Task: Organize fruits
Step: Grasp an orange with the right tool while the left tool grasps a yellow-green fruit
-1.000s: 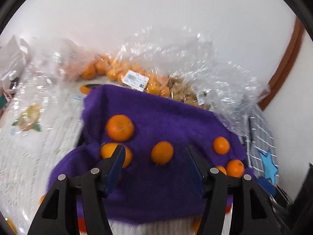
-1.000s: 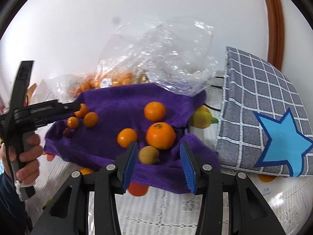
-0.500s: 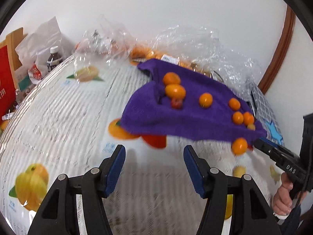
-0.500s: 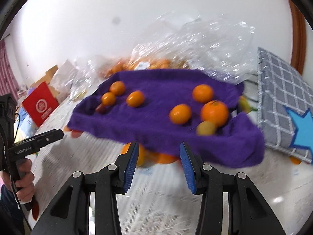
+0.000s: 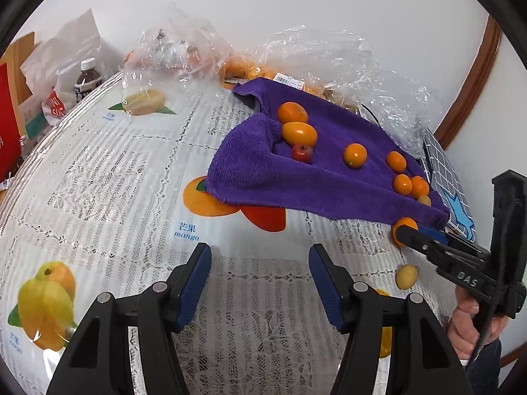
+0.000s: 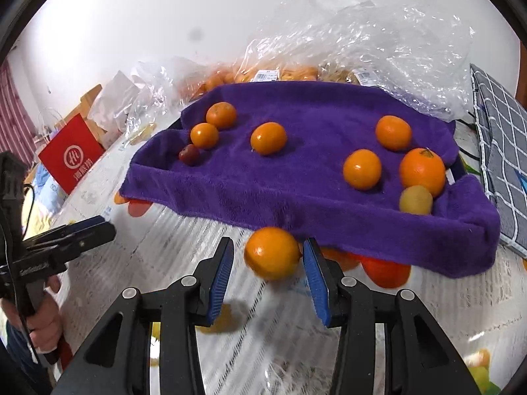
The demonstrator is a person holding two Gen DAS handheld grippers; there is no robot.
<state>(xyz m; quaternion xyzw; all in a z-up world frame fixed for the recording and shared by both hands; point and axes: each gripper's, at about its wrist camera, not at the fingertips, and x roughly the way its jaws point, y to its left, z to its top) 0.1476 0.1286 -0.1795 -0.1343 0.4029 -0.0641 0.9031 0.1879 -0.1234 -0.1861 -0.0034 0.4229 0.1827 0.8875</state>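
A purple towel [image 5: 263, 171] [image 6: 313, 184] lies over a tray and carries several oranges, a small red fruit [image 5: 302, 153] [image 6: 189, 154] and a yellow-green fruit [image 6: 415, 200]. A loose orange [image 6: 272, 252] [image 5: 404, 225] lies on the table at the towel's front edge, between the open fingers of my right gripper [image 6: 268, 270] without clear contact. A small yellow fruit [image 5: 406, 276] lies on the table nearby. My left gripper [image 5: 260, 283] is open and empty over the tablecloth, back from the towel.
Clear plastic bags of fruit [image 5: 322, 62] [image 6: 362, 42] stand behind the towel. A grey checked bag with a blue star [image 6: 500, 138] [image 5: 451, 191] lies at the right. A bottle [image 5: 86, 80], a white bag and a red box [image 6: 70, 158] stand at the left.
Both grippers have pulled back from the towel toward the table's front. My right gripper now has the loose orange between its fingers. The left has backed away to the left, empty.
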